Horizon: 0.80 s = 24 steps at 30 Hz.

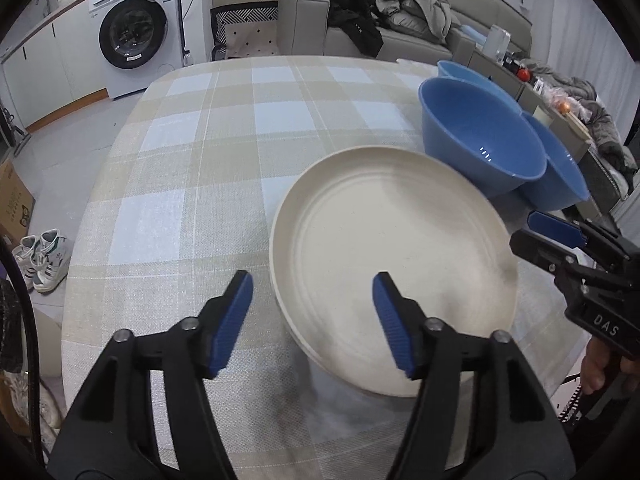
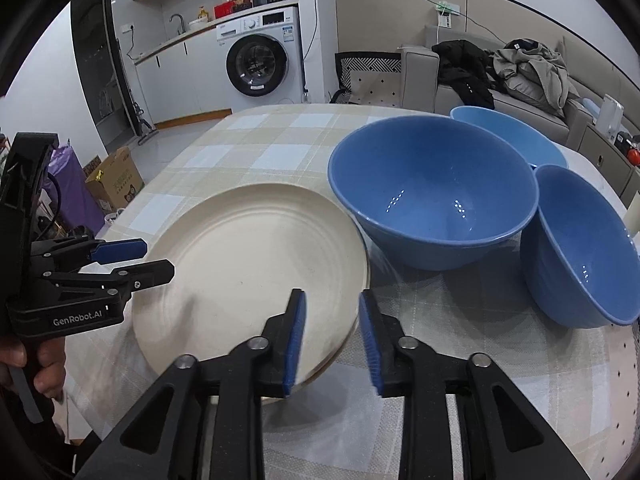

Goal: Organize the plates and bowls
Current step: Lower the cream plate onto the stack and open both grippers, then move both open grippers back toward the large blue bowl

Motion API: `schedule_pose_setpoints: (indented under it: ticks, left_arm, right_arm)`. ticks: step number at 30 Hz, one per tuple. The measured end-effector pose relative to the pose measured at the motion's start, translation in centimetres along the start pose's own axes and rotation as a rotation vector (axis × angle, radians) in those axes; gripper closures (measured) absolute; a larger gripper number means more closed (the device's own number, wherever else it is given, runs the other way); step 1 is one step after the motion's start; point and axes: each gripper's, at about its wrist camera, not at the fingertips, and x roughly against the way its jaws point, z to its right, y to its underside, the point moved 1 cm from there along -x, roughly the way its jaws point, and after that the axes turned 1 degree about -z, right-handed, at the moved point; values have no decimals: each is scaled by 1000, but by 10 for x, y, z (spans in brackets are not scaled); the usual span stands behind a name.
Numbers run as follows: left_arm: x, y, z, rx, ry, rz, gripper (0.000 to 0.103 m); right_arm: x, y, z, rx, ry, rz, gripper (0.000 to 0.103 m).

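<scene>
A cream plate [image 1: 392,248] [image 2: 248,264] lies on the checked tablecloth, and a second cream rim shows just beneath its near edge. My left gripper [image 1: 312,284] [image 2: 136,260] stands open astride the plate's left rim, pads clear of it. My right gripper [image 2: 330,296] [image 1: 560,236] is open too. The plate's right rim sits between its blue pads without being pressed. Right of the plate stand three blue bowls: a large one [image 2: 432,192] [image 1: 480,140], one to its right [image 2: 584,248] [image 1: 560,176] and one behind [image 2: 508,136] [image 1: 456,70].
The table [image 1: 224,152] has bare cloth to the left of and beyond the plate. Its edge falls away on the left towards shoes [image 1: 42,256] and a cardboard box [image 2: 114,180]. A washing machine [image 2: 256,66] and a grey sofa [image 2: 520,80] with clothes stand behind. A person's hand [image 2: 44,372] holds the left gripper.
</scene>
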Motion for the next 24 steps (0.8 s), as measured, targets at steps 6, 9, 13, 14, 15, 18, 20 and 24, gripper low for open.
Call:
schedule_pose_setpoints:
  ticks: [6,9,13,14,15,18,20,24]
  left_arm:
    - [13,-4,7,13,27,28,22]
    - [17,-7,13,4,33,40,9]
    - [26,-18,22,20,49,78,1]
    - [29,-20,26,21,60,81,1]
    - [33,-24,30,18,68,85,1]
    - [42,-34,43,0,58,105,1]
    - [49,-42,51,-11,63,120,1]
    - [64,-59,68,-23,83,148,1]
  right_arm:
    - [26,-3,16,-43,-11,59,31]
    - [41,-5,25,-63,-14,92,20]
    - [64,-11,41,-79,13,132,10]
    - [69,-12,45,-82,19,140,7]
    - [74,-13,48,-86,24,149,5]
    - [90,-16,62,-100,31,175,2]
    - [100,-18,69,-107,38,189,1]
    - [117,-24,82,-118,49,207,1]
